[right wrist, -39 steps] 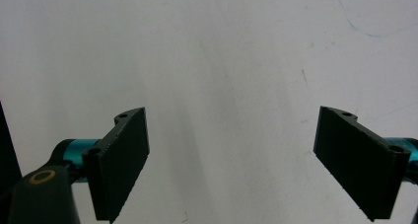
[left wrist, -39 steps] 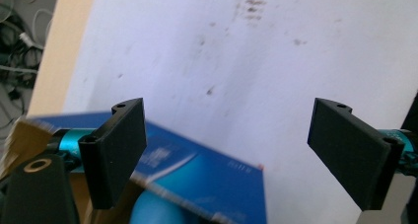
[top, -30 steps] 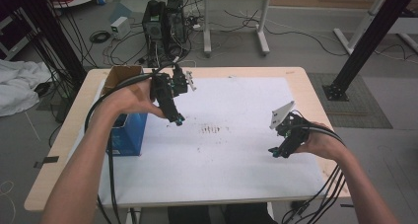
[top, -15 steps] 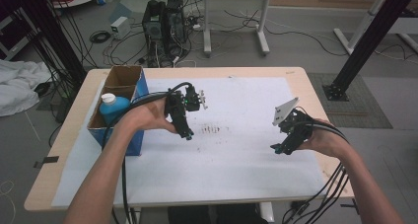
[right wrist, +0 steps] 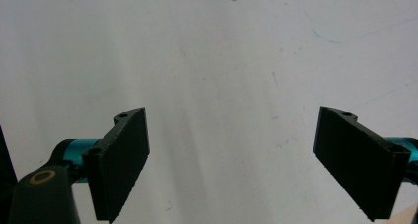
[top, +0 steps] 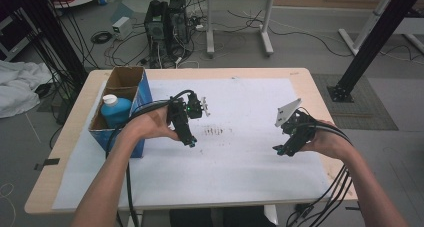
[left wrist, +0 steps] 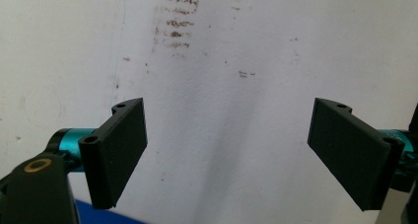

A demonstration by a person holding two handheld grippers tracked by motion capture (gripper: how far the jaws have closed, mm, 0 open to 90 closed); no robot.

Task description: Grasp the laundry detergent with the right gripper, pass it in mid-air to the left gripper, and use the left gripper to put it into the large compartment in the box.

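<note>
My left gripper (top: 188,138) hovers over the white paper (top: 250,107) near the table's middle, jaws pointing down and open. In the left gripper view, the left gripper (left wrist: 226,130) has nothing between its fingers, and brown smudges (left wrist: 177,21) mark the paper ahead. My right gripper (top: 281,149) hangs above the paper's right part, also open. Only bare paper lies between its jaws in the right gripper view (right wrist: 231,135). A blue bottle with a white cap (top: 116,112) stands inside a blue cardboard box (top: 143,104) at the table's left, a short way left of the left gripper.
The brown smudges (top: 215,132) sit on the paper just right of the left gripper. The wooden table (top: 312,89) shows past the paper's edges. Cables trail from both grippers over the near edge. Computer towers (top: 167,17) and another desk stand on the floor beyond.
My left hand has drawn back from over the box, moving right and toward me. That uncovered the bottle in the box. The right gripper has barely moved.
</note>
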